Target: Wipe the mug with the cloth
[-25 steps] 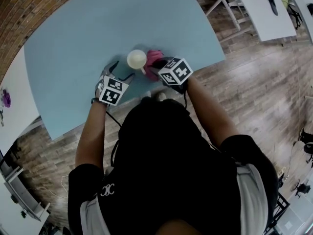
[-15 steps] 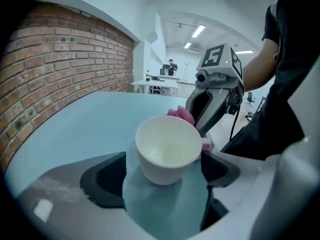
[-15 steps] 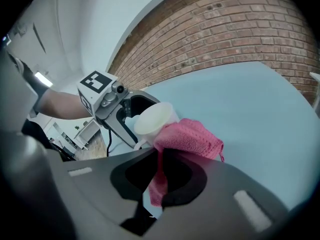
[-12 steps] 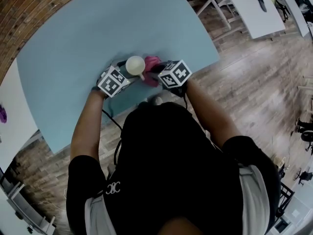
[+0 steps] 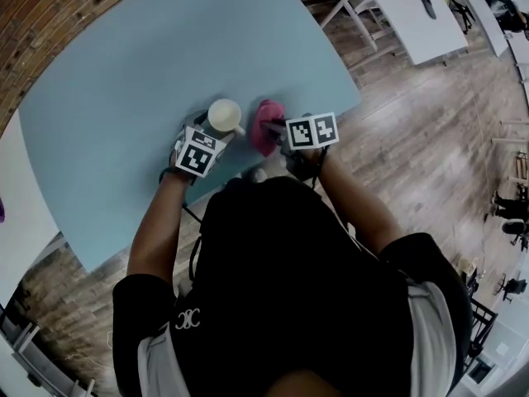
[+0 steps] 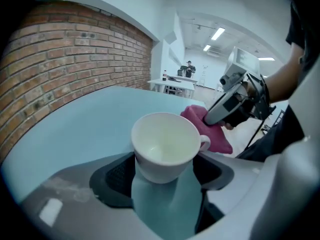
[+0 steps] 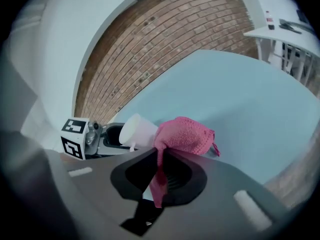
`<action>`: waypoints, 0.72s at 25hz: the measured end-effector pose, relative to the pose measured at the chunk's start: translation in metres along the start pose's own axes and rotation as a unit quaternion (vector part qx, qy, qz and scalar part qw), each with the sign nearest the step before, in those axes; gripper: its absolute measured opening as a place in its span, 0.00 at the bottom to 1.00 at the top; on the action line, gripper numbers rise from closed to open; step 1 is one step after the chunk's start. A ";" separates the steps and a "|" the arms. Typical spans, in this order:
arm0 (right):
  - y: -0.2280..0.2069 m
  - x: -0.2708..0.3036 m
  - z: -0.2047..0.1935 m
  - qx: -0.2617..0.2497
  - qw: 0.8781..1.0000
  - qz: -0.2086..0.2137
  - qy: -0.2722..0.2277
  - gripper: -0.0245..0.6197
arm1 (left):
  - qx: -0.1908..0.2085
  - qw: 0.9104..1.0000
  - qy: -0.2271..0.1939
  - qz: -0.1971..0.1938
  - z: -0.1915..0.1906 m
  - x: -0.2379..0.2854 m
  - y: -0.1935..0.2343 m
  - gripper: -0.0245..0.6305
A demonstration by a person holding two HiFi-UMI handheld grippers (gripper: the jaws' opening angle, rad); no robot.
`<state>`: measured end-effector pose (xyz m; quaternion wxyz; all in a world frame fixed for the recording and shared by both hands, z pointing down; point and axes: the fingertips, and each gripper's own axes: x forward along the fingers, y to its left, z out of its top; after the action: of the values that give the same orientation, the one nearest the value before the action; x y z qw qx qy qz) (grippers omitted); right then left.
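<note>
A white mug stands near the front edge of the light blue table. My left gripper has it between its jaws, which are closing; in the left gripper view both pads lie against the sides of the mug. The mug's handle points right, toward a pink cloth. My right gripper is shut on that cloth, which bunches out beyond the jaws and hangs down between them. The cloth sits just right of the mug; whether they touch I cannot tell.
The table's front edge runs close beneath both grippers, with wooden floor below it. White tables stand at the upper right. A brick wall borders the table at the far left.
My left gripper has come in from the lower left and now has the mug between its jaws. My right gripper has drawn the cloth a little to the right, off the mug.
</note>
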<state>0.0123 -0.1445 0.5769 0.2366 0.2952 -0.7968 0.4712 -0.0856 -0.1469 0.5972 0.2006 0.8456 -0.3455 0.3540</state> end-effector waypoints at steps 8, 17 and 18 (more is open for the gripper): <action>0.026 -0.013 -0.006 0.059 0.998 0.005 0.003 0.10 | -0.074 0.995 -0.015 0.058 0.002 0.007 -0.009 0.62; 0.046 0.003 0.009 0.053 0.998 -0.001 0.030 0.09 | -0.078 0.995 -0.008 0.065 0.003 0.007 -0.010 0.61; 0.046 0.006 0.010 0.051 0.998 -0.005 0.033 0.09 | -0.080 0.995 -0.007 0.067 0.003 0.007 -0.009 0.61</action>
<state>-0.0246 -0.1379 0.5483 0.2501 0.2954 -0.7617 0.5196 -0.0738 -0.1454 0.5998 0.2407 0.8047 -0.4296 0.3317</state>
